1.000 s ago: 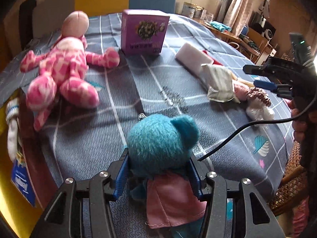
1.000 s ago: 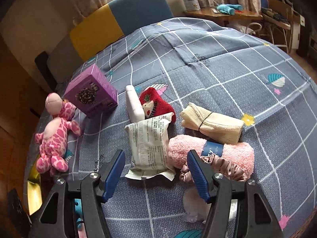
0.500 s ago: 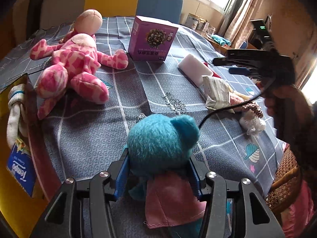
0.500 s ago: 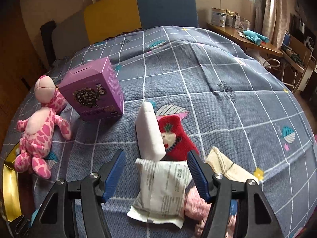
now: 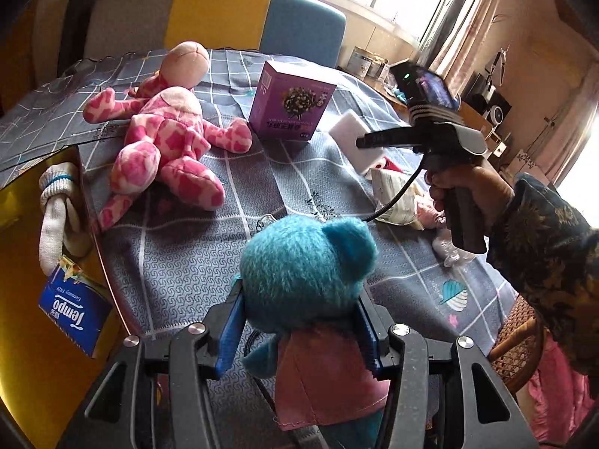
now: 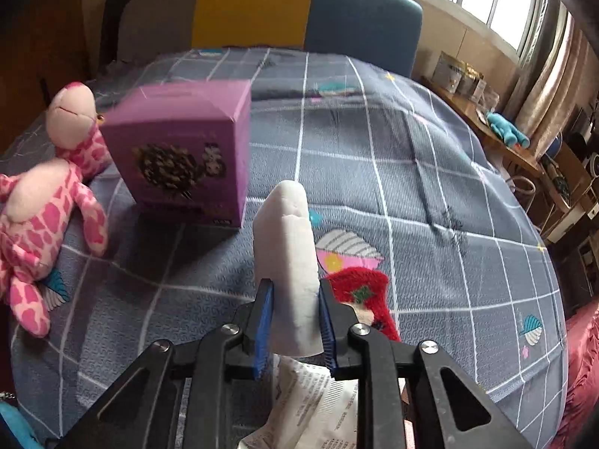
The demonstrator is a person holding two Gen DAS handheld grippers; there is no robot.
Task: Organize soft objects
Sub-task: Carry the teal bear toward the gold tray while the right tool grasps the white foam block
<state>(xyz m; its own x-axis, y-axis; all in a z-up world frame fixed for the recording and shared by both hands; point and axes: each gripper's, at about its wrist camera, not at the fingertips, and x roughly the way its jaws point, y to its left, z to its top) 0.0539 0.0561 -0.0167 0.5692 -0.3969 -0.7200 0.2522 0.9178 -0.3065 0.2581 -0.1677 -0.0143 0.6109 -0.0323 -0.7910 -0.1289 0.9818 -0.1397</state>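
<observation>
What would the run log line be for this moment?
left gripper: shut on blue plush bear | right gripper: just closed, shut on white sponge block | pink plush, purple box: untouched

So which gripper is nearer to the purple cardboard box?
The right gripper, shut on a white foam block just in front of the purple cardboard box. The left gripper holds a teal plush bear further back.
</observation>
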